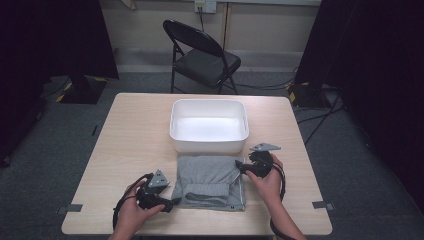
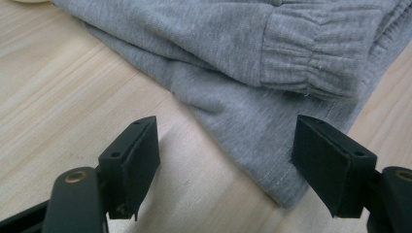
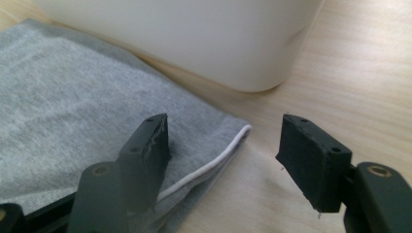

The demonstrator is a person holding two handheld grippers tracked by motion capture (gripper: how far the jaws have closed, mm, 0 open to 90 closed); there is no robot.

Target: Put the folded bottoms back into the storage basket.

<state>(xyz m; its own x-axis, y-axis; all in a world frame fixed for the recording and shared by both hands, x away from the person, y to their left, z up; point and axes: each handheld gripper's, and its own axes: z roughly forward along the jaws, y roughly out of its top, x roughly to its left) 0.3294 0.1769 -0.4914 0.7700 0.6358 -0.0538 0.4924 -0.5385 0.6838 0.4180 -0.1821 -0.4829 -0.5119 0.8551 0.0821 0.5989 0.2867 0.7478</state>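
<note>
A folded grey garment (image 1: 210, 181) lies on the wooden table just in front of a white bin (image 1: 208, 125). My left gripper (image 1: 170, 204) sits at the garment's near left corner, open, its jaws straddling the grey hem corner (image 2: 272, 160); a ribbed cuff (image 2: 311, 53) lies beyond. My right gripper (image 1: 240, 166) is at the garment's far right corner, open, with the white-edged fabric corner (image 3: 228, 145) between its jaws and the white bin (image 3: 194, 39) close behind.
A black folding chair (image 1: 202, 55) stands beyond the table's far edge. Bare wood (image 1: 130, 140) lies left of the bin and right of the garment. Cables trail on the floor at the right.
</note>
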